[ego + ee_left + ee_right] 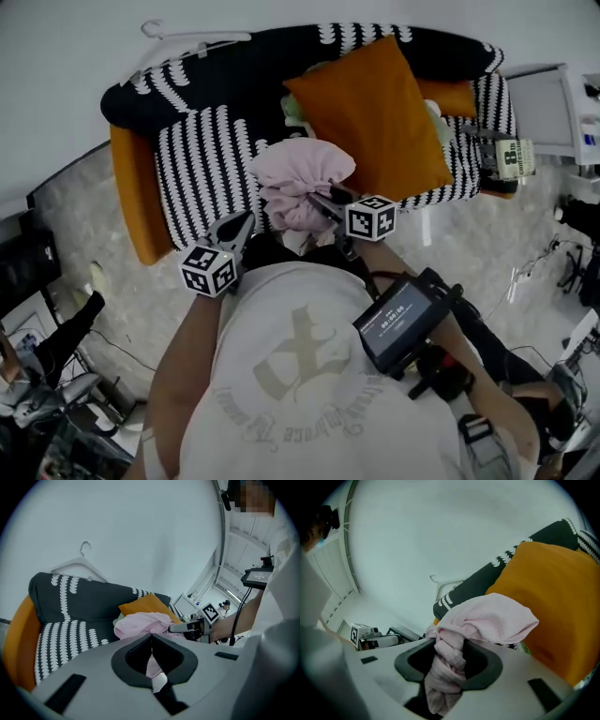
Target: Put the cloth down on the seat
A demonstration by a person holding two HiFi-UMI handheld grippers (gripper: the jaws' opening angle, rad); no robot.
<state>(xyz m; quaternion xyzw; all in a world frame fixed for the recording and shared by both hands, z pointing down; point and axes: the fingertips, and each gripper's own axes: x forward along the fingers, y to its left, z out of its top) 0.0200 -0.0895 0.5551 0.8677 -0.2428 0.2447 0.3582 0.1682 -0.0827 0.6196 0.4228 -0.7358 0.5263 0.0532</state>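
My right gripper (319,202) (449,653) is shut on a bunched pink cloth (300,169) (492,618), which hangs twisted between its jaws just above the front of the seat (202,159), a black-and-white patterned armchair cushion. In the left gripper view the cloth (140,623) and the right gripper (187,626) show ahead over the seat (70,630). My left gripper (246,221) (151,641) hovers just left of the cloth with its jaw tips together and nothing gripped.
A big orange cushion (375,112) (553,602) leans on the chair's right half. A white hanger (187,37) lies on the backrest. The chair has an orange side panel (136,197). A white shelf unit (562,103) stands at the right, and cables lie on the floor (553,253).
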